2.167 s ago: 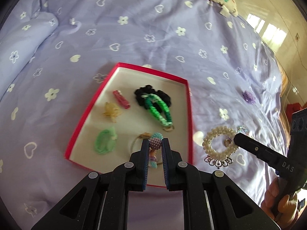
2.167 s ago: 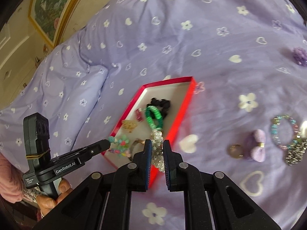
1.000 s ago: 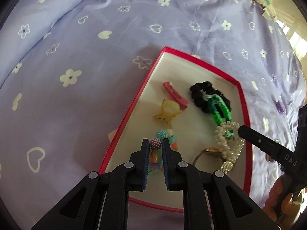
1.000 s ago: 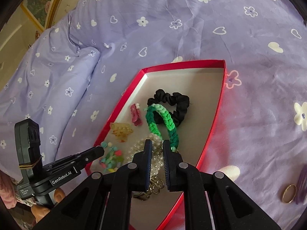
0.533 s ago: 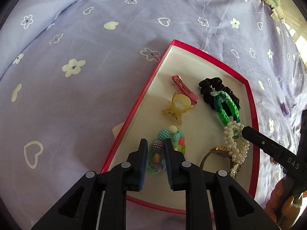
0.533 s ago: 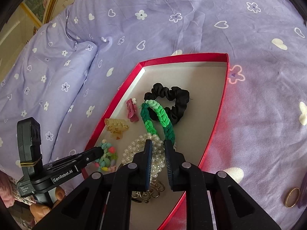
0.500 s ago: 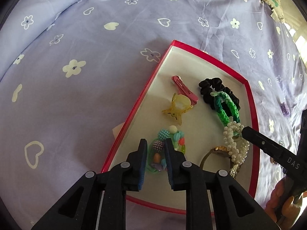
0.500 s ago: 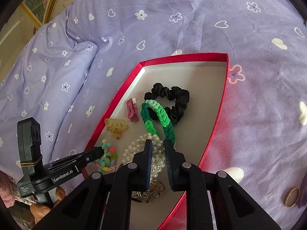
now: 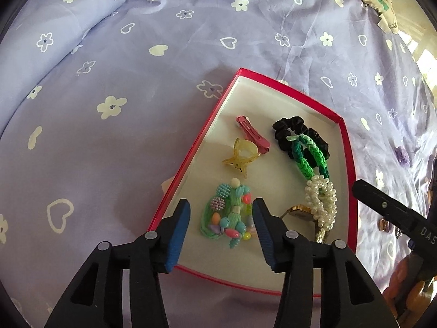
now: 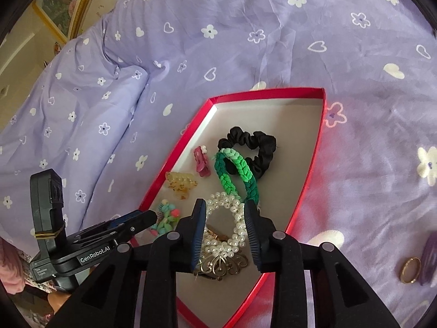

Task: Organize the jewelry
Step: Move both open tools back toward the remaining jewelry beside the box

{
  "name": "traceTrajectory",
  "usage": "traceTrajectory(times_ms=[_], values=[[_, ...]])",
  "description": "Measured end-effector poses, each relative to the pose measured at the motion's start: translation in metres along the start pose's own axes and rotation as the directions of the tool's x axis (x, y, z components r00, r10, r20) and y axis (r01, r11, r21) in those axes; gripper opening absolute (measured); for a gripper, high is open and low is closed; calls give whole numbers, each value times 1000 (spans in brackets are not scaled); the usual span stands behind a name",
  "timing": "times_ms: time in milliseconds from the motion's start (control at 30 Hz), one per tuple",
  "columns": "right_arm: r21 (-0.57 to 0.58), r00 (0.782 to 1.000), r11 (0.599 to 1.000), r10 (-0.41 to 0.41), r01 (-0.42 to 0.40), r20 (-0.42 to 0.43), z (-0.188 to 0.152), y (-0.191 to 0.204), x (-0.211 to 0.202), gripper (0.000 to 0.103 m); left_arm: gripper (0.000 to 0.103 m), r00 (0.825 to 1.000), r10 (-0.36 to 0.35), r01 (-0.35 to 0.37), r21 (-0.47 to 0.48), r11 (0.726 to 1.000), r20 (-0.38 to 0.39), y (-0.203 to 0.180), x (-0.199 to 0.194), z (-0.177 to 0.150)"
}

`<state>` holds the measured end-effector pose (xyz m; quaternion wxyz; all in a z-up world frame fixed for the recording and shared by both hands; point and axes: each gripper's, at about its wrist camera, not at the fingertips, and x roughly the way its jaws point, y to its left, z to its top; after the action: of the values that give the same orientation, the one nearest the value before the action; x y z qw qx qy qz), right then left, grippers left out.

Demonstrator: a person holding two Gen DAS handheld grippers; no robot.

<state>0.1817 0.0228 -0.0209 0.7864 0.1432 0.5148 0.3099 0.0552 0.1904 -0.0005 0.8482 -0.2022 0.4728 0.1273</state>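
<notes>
Lettering "GenRobot.AI" marks left gripper (image 10: 153,217) (jaws just parted), right gripper (image 10: 225,228) likewise unclamping

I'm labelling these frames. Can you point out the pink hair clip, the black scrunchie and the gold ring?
pink hair clip (image 9: 252,135), left wrist view, mid-body.
black scrunchie (image 10: 263,147), right wrist view, right side of loop.
gold ring (image 10: 410,270), right wrist view, on its band.

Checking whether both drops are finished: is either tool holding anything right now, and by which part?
Nothing is held. The left tool has just opened around the colourful beaded bracelet; the right tool has just opened around the pearl bracelet. Both lie in the red box.
</notes>
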Motion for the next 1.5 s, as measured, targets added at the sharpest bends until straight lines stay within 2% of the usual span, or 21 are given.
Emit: traceTrajectory(times_ms=[67, 167, 333, 667, 1200, 1500], values=[[3, 1000, 1000, 5, -5, 11, -1, 0, -7, 33, 51, 1000, -5, 5, -3, 1000, 5, -1, -4, -1], [9, 999, 1000, 7, -7, 39, -3, -3, -23, 42, 54, 1000, -11, 11, -2, 1000, 11, -2, -11, -4], [36, 997, 999, -2, -1, 74, -10, -14, -48, 42, 60, 999, -33, 33, -3, 999, 12, -10, -23, -12], [88, 993, 995, -48, 39, 108, -35, -46, -92, 43, 64, 996, -83, 83, 31, 996, 11, -29, -40, -22], [229, 969, 959, -201, 166, 142, -83, -120, -159, 46, 64, 988, -145, 153, 181, 971, -58, -100, -34, -41], [292, 949, 932, -270, 216, 159, -95, -153, -187, 47, 64, 984, -155, 172, 256, 951, -87, -141, -24, -46]])
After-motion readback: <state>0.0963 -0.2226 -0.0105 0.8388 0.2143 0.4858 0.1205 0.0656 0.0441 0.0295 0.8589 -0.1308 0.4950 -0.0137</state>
